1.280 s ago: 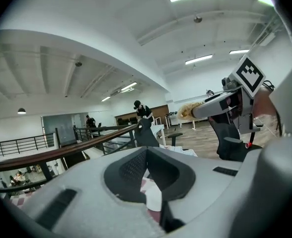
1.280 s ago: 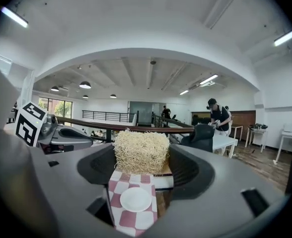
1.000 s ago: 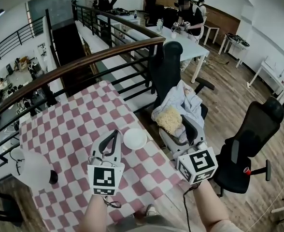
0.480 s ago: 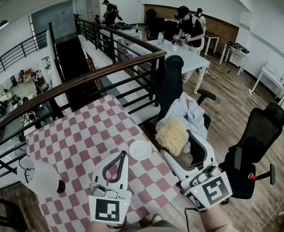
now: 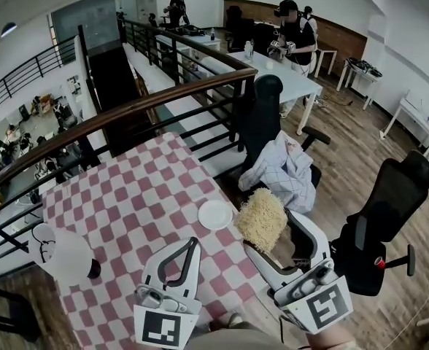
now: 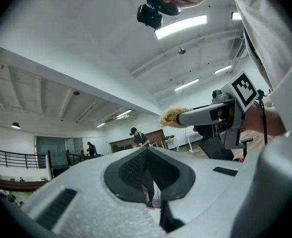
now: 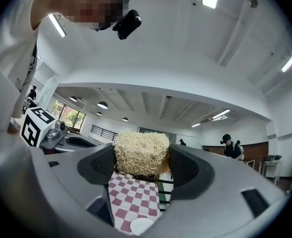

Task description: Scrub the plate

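Plate (image 5: 215, 214) lies small, round, white and bare on the checked tablecloth (image 5: 127, 203) at centre frame, near the table's right edge. The right gripper (image 5: 265, 238) clamps a straw-coloured scrubber (image 5: 260, 214) just right of it; the left gripper (image 5: 192, 242) is pinched together, empty. Best to lower the scrubber flat onto the plate and steady the rim with the left

The scrubber (image 5: 262, 217) is a coarse tangle of straw-coloured fibres, rough and matt. The plate (image 5: 215, 214) looks smooth and white. The tablecloth (image 5: 127, 195) is matt checked cloth. Both shells, of the left gripper (image 5: 187, 245) and the right gripper (image 5: 267, 232), are grey plastic, finely grained; the pads (image 7: 102, 166) are black and ribbed. The floor (image 5: 346, 152) is wood plank and the handrail (image 5: 127, 117) polished wood
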The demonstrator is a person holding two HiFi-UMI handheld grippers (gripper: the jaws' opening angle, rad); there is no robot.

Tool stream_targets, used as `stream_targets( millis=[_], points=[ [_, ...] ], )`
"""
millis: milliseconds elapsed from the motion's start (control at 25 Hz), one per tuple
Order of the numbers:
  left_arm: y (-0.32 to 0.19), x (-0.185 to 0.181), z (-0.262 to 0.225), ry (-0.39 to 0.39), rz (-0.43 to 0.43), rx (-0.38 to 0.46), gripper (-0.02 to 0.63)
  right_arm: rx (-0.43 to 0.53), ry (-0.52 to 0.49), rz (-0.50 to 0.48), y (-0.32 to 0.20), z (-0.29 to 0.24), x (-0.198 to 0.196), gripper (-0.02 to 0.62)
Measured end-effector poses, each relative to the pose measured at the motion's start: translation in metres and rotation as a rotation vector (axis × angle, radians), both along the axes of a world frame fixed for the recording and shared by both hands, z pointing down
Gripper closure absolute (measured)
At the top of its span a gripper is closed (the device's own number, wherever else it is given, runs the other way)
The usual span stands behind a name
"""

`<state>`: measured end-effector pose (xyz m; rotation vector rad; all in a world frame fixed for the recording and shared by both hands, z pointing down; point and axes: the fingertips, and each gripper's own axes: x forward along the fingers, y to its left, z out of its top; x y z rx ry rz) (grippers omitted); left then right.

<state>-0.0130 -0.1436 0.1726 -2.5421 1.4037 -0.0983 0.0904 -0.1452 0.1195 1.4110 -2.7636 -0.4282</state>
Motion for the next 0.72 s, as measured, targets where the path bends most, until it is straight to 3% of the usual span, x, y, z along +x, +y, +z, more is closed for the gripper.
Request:
stream_targets(
  millis=[320, 720],
  points=[
    [0.011, -0.003, -0.002, -0.011, -0.002, -0.009, 0.592, -0.018, -0.024, -0.034, 0.008, 0.002, -0.012, 0.275],
    [0.020, -0.004, -0.006, -0.030, -0.006, 0.039, 0.592, -0.012, -0.009, -0.028, 0.014, 0.007, -0.016, 0.275]
  ],
)
